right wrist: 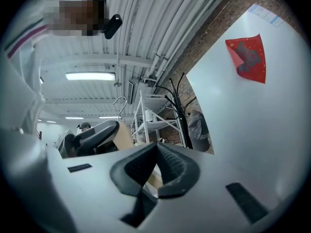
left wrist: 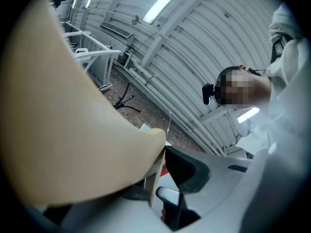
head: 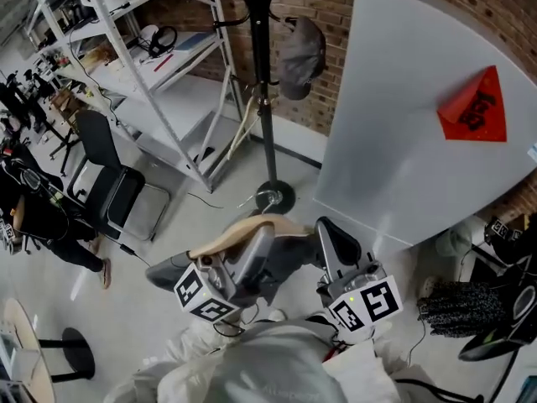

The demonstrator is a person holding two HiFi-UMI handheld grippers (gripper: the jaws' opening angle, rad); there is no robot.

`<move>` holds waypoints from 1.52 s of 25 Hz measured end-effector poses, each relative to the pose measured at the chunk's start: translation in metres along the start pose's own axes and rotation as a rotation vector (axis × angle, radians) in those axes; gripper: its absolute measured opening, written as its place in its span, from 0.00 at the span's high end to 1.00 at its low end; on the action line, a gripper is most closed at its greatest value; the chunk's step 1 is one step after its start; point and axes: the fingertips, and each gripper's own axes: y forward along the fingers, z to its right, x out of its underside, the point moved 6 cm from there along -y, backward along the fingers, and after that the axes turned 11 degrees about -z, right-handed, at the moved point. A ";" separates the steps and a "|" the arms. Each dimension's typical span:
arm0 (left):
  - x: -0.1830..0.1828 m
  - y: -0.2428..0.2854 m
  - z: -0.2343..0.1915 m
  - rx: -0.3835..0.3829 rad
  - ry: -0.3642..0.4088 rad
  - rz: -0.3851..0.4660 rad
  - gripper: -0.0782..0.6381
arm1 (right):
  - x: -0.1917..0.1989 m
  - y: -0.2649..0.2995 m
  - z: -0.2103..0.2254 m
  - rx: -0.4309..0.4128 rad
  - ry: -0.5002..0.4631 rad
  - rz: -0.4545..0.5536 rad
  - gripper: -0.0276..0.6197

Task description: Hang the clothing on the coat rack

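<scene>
The black coat rack [head: 263,99] stands ahead on a round base, and a grey cap [head: 300,55] hangs from one of its hooks. I hold a tan wooden hanger [head: 242,228] with grey clothing [head: 294,252] draped under it. My left gripper [head: 252,248] is shut on the hanger, whose broad tan arm [left wrist: 73,130] fills the left gripper view. My right gripper [head: 337,242] sits against the clothing's right side with its pads meeting at the tips; no cloth shows between them [right wrist: 156,147]. The right gripper view also shows the rack [right wrist: 177,108] and the cap [right wrist: 198,127].
White metal shelving [head: 159,74] stands left of the rack, and a black folding chair [head: 117,190] is nearer me. A large white panel [head: 403,141] with a red paper [head: 477,107] leans against the brick wall on the right. A person [head: 33,217] sits far left. Dark items [head: 495,300] lie at the right.
</scene>
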 end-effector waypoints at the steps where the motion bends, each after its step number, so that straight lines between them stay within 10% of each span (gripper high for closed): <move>1: -0.002 -0.005 0.000 -0.002 0.003 0.006 0.75 | 0.001 0.002 -0.005 -0.003 -0.002 0.001 0.92; 38: -0.057 -0.022 -0.128 -0.111 0.027 0.040 0.75 | -0.010 0.167 -0.007 -0.148 -0.013 -0.018 0.92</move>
